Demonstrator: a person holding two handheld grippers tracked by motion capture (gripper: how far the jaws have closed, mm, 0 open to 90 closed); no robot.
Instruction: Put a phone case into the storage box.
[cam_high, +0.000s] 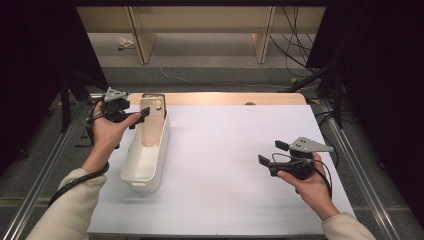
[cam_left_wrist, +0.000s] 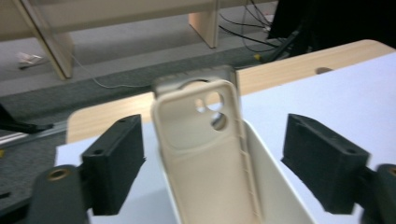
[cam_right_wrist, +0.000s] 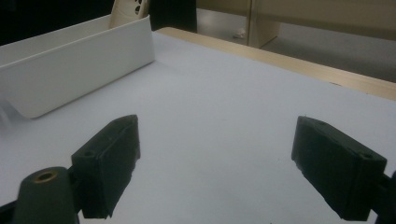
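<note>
A beige phone case (cam_high: 152, 125) leans upright against the far end of a long white bin (cam_high: 131, 162), camera cutout at the top. A second, clear case (cam_high: 153, 96) stands just behind it. My left gripper (cam_high: 134, 112) hovers at the bin's far left corner and is open. In the left gripper view its jaws stand wide on either side of the beige case (cam_left_wrist: 201, 158) without touching it; the clear case (cam_left_wrist: 229, 74) peeks over its top. My right gripper (cam_high: 272, 153) is open and holds nothing, low over the white mat at the right.
The white mat (cam_high: 225, 165) covers the table, with a wooden strip (cam_high: 225, 98) along its far edge. The right gripper view shows the bin's side wall (cam_right_wrist: 74, 65) at upper left with the case top (cam_right_wrist: 128, 8) above it. Metal rails flank the table.
</note>
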